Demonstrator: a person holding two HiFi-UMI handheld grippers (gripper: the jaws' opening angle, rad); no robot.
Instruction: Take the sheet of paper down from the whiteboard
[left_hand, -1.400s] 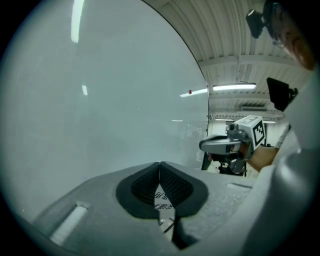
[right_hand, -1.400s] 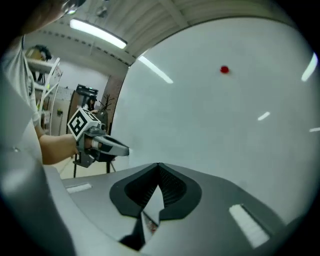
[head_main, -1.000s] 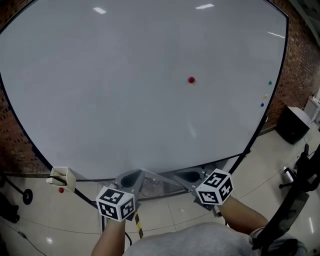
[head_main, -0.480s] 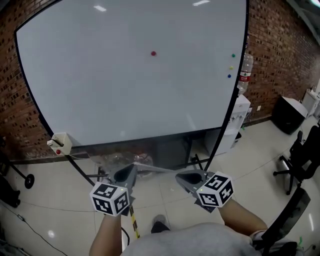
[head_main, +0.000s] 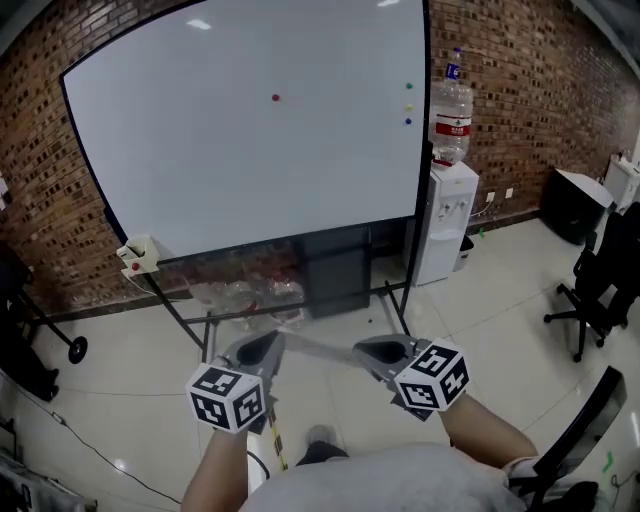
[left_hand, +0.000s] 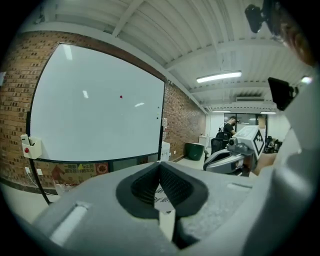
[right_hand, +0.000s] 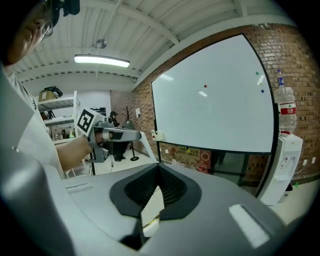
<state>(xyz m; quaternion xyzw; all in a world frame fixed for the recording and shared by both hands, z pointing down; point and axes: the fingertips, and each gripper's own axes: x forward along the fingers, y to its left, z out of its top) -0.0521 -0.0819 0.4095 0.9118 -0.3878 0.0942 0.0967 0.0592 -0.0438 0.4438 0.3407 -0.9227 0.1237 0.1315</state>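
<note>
left tool (head_main: 262, 350): clenched on one end of the sheet (head_main: 320, 349). in the left gripper view its pads meet with the white sheet (left_hand: 166, 220), which bears some dark print, pinched between them.
right tool (head_main: 378, 352): clenched on the other end. in the right gripper view the sheet (right_hand: 151, 210) sits pinched between the closed pads.
sheet: off the whiteboard (head_main: 250, 150), stretched between the two tools. it is seen almost edge-on from the head view, low in front of the person and above the floor (head_main: 500, 300).
whiteboard: plain white face on a dark stand, set against a brick wall (head_main: 510, 90), well apart from both tools.
red magnet (head_main: 275, 98): on the board, near its top middle.
small magnets (head_main: 408, 105): green, yellow and blue, in a column near the board's right edge.
holder (head_main: 137, 255): small pale box at the board's lower left corner, with something red on it.
dispenser (head_main: 443, 225): white, just right of the board, with a clear bottle (head_main: 452, 115) on top.
chair (head_main: 600, 290): dark, at the far right.
floor: pale glossy tiles.
</note>
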